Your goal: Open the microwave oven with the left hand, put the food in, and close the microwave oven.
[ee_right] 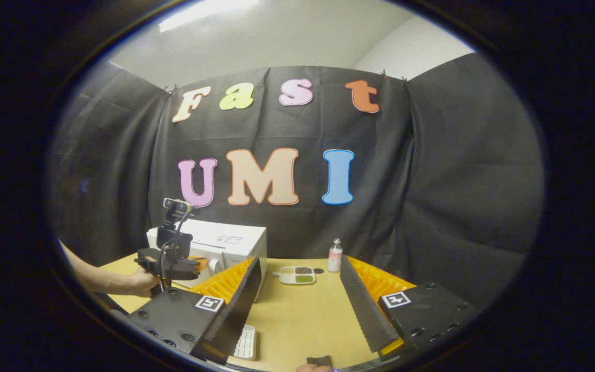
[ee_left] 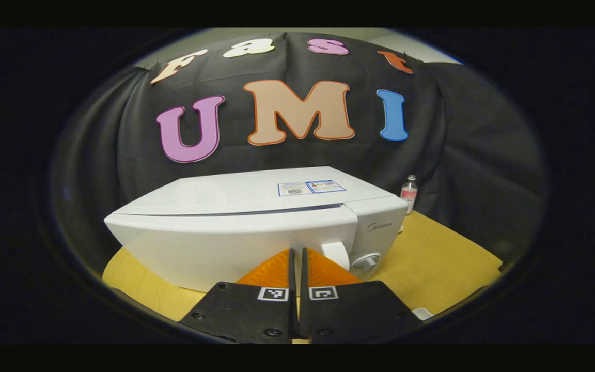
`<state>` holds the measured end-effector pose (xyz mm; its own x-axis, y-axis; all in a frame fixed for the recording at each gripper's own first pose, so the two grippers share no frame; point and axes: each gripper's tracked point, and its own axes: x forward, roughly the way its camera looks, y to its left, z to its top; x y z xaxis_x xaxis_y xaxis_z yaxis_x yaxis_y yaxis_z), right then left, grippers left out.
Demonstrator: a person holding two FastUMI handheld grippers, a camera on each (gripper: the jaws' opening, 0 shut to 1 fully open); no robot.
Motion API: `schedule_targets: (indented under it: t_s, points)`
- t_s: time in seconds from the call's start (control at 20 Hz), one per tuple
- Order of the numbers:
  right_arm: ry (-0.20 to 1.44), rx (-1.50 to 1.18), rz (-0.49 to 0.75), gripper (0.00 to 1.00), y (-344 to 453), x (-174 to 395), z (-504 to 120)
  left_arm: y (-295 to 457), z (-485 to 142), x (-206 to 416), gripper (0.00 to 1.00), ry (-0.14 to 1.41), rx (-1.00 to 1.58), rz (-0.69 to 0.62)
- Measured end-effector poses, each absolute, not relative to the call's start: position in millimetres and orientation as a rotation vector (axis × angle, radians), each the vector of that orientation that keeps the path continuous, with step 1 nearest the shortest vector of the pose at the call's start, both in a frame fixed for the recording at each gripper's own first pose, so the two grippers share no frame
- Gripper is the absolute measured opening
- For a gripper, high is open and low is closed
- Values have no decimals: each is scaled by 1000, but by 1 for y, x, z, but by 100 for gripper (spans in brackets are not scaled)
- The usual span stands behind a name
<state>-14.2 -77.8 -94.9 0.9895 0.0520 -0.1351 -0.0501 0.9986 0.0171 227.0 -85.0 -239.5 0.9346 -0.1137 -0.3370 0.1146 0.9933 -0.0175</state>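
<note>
The white microwave (ee_left: 235, 227) stands on the yellow table with its door closed; its pale handle (ee_left: 336, 254) and a round knob (ee_left: 367, 261) sit at the front right. My left gripper (ee_left: 297, 258) is shut with nothing in it, its tips just left of the handle and close to the door. In the right gripper view, a hand holds the left gripper (ee_right: 194, 266) against the microwave (ee_right: 230, 243). A small white food tray (ee_right: 297, 275) with several fillings lies mid-table. My right gripper (ee_right: 300, 305) is wide open, a short way in front of the tray.
A small clear bottle (ee_right: 334, 256) with a pink label stands behind the tray, also beside the microwave as the bottle (ee_left: 409, 192). A white ridged object (ee_right: 246, 342) lies near the table's front edge. Black cloth walls close in the table (ee_right: 297, 320).
</note>
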Motion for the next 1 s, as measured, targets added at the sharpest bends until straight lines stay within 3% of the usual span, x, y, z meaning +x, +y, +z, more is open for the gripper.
schedule_targets:
  t_s: [0.55, 1.0]
  points:
    - [144, 2, 56, 94, -73, -13, -100, -89, -237, 234, 0, 351, 33, -120]
    - [133, 27, 65, 95, -62, 3, -98, -71, -159, 162, 2, 276, -18, -133]
